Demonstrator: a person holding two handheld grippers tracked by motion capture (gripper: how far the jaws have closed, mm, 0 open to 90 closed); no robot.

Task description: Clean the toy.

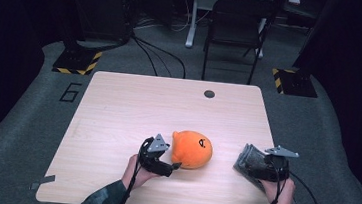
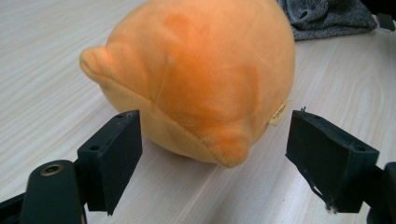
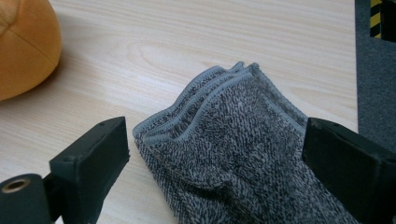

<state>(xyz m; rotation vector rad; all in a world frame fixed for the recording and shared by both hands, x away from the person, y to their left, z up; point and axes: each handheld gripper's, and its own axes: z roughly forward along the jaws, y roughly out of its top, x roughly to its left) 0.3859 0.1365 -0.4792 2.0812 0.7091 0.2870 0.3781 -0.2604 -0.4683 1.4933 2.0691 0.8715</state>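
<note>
A round orange plush toy (image 1: 192,149) with small ears lies near the middle front of the wooden table (image 1: 133,102). My left gripper (image 1: 175,167) sits at its left front, open, with the toy's (image 2: 196,79) lower end between the two black jaws but not pinched. A folded grey towel (image 1: 249,161) lies at the table's right front. My right gripper (image 1: 258,169) is open over it, jaws standing either side of the towel (image 3: 233,149). The toy's edge (image 3: 25,44) shows at the upper left of the right gripper view.
A dark round hole (image 1: 209,93) marks the table's far edge. A black chair (image 1: 236,27) stands behind the table, with yellow-black striped floor plates (image 1: 77,62) at both far corners. The towel (image 2: 327,16) lies beyond the toy in the left gripper view.
</note>
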